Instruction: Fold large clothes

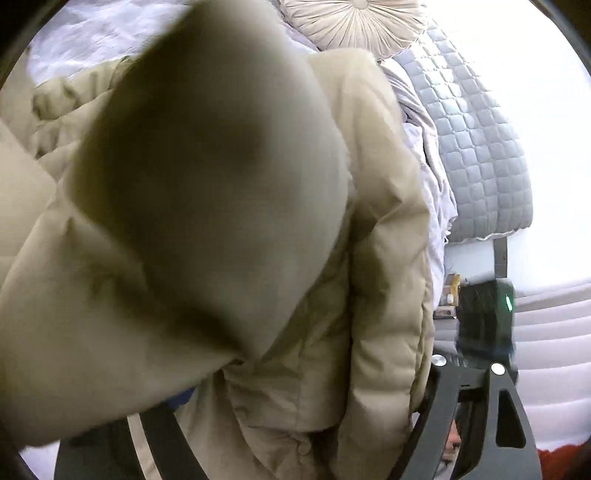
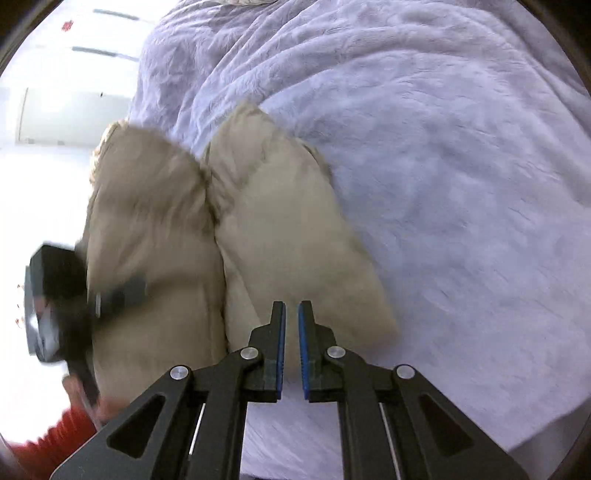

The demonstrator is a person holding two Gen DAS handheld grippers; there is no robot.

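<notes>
A beige puffer jacket lies bunched on a lilac bedspread. In the left wrist view the jacket fills most of the frame, draped over my left gripper; its fingertips are hidden under the fabric and only the black finger arms show at the bottom. The left gripper shows in the right wrist view, pressed into the jacket's left side. My right gripper hovers just above the jacket's near edge, blue pads almost together with a narrow gap and nothing between them.
A round pleated cream cushion and a grey quilted mattress edge lie at the bed's far side. The person's red sleeve is at the lower left. A white wall and door stand beyond the bed.
</notes>
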